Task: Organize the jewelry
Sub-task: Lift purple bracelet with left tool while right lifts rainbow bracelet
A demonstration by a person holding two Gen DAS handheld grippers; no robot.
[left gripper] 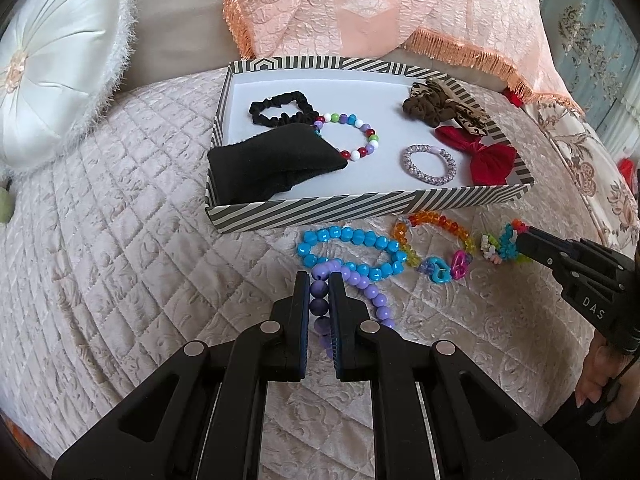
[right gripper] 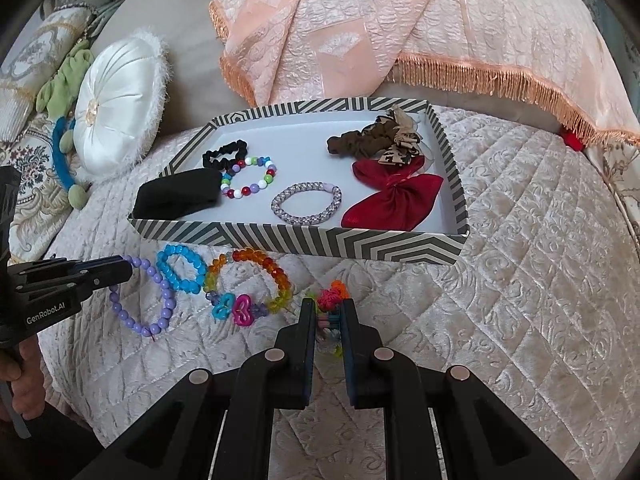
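A striped box (left gripper: 320, 210) (right gripper: 304, 242) on the quilted bed holds a black scrunchie (left gripper: 280, 106), a multicoloured bead bracelet (left gripper: 348, 136), a silver-lilac bracelet (left gripper: 429, 164), a brown scrunchie (left gripper: 432, 106), a red bow (left gripper: 484, 154) and a black cloth (left gripper: 272, 162). In front lie a blue bead bracelet (left gripper: 348, 252) (right gripper: 180, 272) and an orange-yellow bracelet with heart charms (left gripper: 436, 246) (right gripper: 248, 284). My left gripper (left gripper: 319, 280) (right gripper: 130, 266) is shut on a purple bead bracelet (left gripper: 360, 284) (right gripper: 140, 300). My right gripper (right gripper: 328, 308) (left gripper: 520, 240) is shut on a small woven multicoloured bracelet (right gripper: 330, 298) (left gripper: 502, 244).
A white round cushion (left gripper: 60, 64) (right gripper: 120, 104) lies left of the box. A peach fringed blanket (left gripper: 380, 8) (right gripper: 400, 32) is heaped behind it. Quilted bedspread (right gripper: 520, 280) stretches to the right and front. A green and blue soft item (right gripper: 64, 120) sits at far left.
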